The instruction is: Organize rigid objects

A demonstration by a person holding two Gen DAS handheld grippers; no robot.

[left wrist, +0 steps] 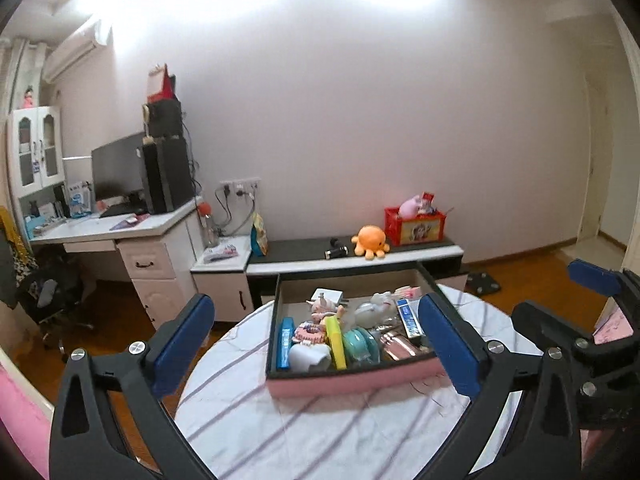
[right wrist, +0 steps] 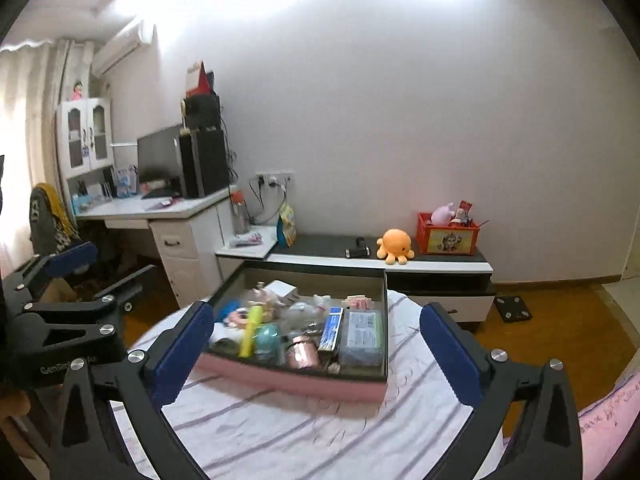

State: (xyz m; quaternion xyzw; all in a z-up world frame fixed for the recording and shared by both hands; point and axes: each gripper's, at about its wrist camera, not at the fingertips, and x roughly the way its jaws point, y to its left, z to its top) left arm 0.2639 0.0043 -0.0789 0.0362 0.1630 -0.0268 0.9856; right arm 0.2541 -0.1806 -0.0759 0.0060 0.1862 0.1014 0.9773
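A drawer-like box with a pink front wall (left wrist: 352,380) (right wrist: 288,380) sits on a round table under a striped cloth (left wrist: 320,432) (right wrist: 300,432). It holds several items: a yellow stick (left wrist: 335,342) (right wrist: 252,330), a teal round case (left wrist: 360,344), a copper-pink cup (left wrist: 400,346) (right wrist: 304,354), a blue-white toothpaste carton (left wrist: 410,316) (right wrist: 332,328) and a blue wipes pack (right wrist: 362,336). My left gripper (left wrist: 316,344) hangs open in front of the box, nothing between its blue pads. My right gripper (right wrist: 316,350) is open too, equally bare, and its side shows at the right edge of the left wrist view.
Behind the table runs a low black-and-white cabinet (left wrist: 360,264) with an orange octopus plush (left wrist: 370,242) and a red crate (left wrist: 416,226). A white desk with a monitor (left wrist: 116,168) and an office chair (left wrist: 52,300) stand at the left. A scale (right wrist: 514,308) lies on the wooden floor.
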